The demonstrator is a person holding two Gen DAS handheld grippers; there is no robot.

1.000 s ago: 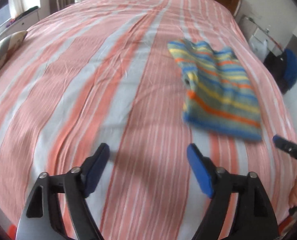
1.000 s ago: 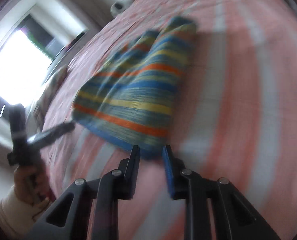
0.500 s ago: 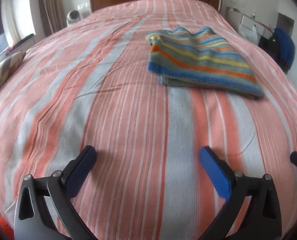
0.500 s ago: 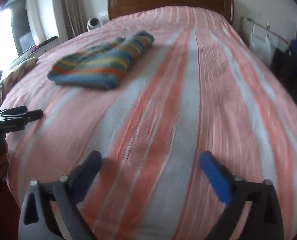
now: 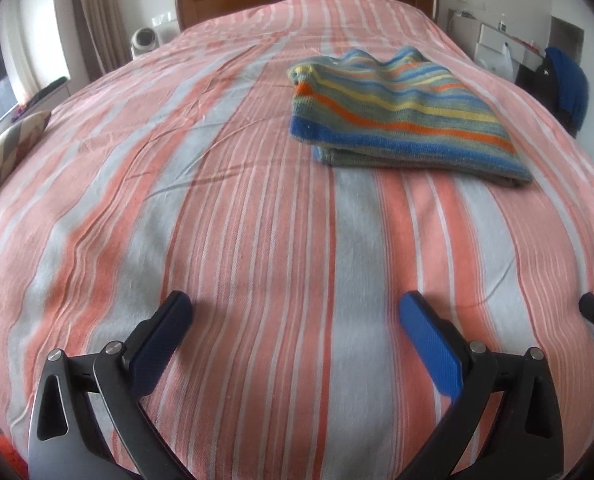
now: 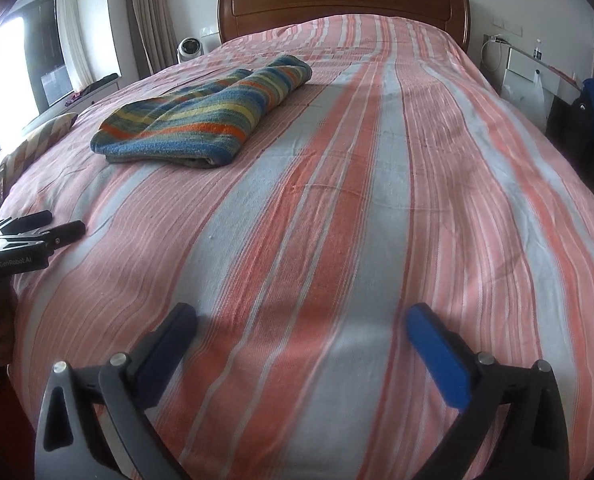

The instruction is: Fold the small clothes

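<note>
A folded knit garment with blue, orange, yellow and green stripes [image 5: 397, 114] lies flat on the bed, beyond both grippers; in the right wrist view the garment [image 6: 205, 110] sits up and to the left. My left gripper [image 5: 293, 312] stands open over bare bedspread near the foot of the bed, with nothing between its blue pads. My right gripper [image 6: 297, 324] is wide open too, empty, over the bedspread to the right of the left one. The left gripper [image 6: 37, 230] shows at the left edge of the right wrist view.
The bed [image 5: 217, 220] has a pink, orange and grey striped cover and a wooden headboard [image 6: 343, 4]. A patterned cushion [image 5: 9, 148] lies at its left side. A white fan [image 6: 189, 50] stands by the curtain. A dark bag with blue cloth [image 5: 565, 88] is to the right.
The right gripper let go of the folded garment, opened wide and drew back from it. The left gripper opened a little wider and pulled back too. The garment now lies free.
</note>
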